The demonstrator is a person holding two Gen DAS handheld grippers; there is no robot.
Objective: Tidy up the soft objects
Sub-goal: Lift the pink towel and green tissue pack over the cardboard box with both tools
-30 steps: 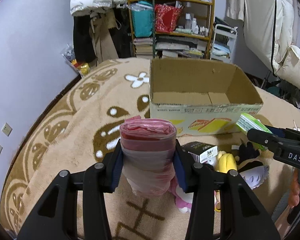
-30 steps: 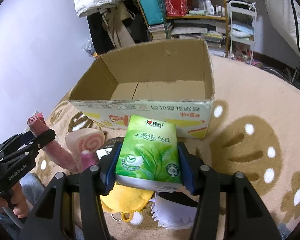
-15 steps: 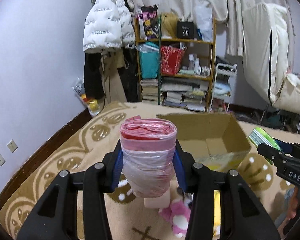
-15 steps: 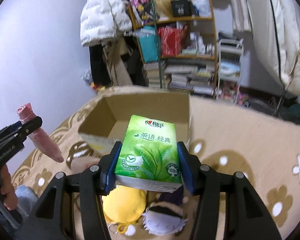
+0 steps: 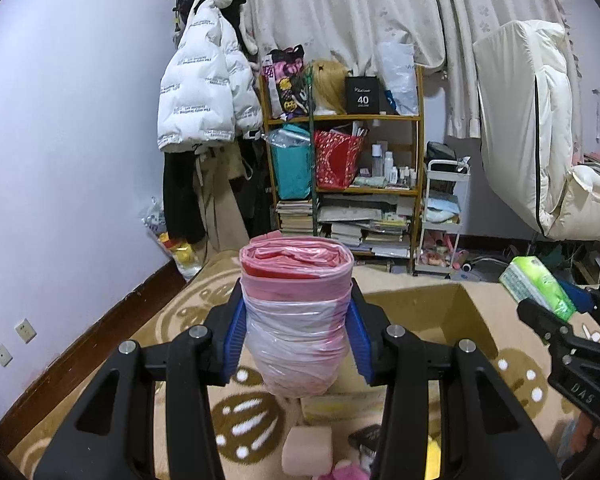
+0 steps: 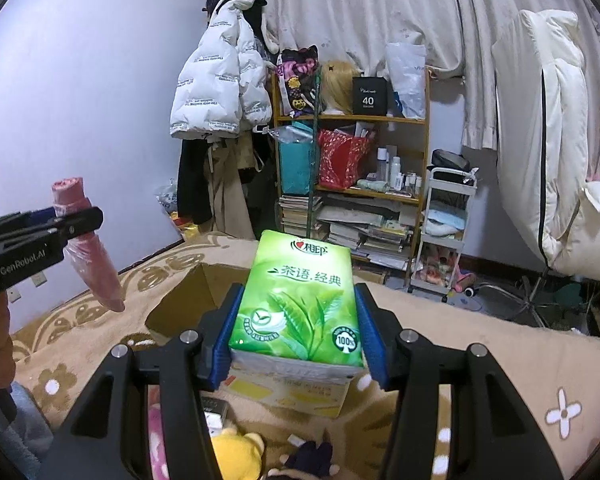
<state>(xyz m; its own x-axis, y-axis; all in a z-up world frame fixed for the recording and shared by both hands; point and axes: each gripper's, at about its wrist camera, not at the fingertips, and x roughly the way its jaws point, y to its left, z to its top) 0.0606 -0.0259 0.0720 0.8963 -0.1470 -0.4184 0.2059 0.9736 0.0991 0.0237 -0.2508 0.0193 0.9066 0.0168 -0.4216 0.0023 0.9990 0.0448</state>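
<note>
Both tools have risen off the rug since the earlier frame.
I see my left tool (image 5: 296,334) clamped on the pink bag roll (image 5: 296,312) and my right tool (image 6: 298,332) clamped on the green tissue pack (image 6: 300,300), both above the cardboard box (image 5: 466,316) on the rug (image 6: 480,344).

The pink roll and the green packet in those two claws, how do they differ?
The pink roll is a cylinder of wrapped plastic film; the green packet is a flat block printed with tea leaves. The roll sits in the left gripper, the packet in the right gripper. Both are clamped and held above the cardboard box.
</note>
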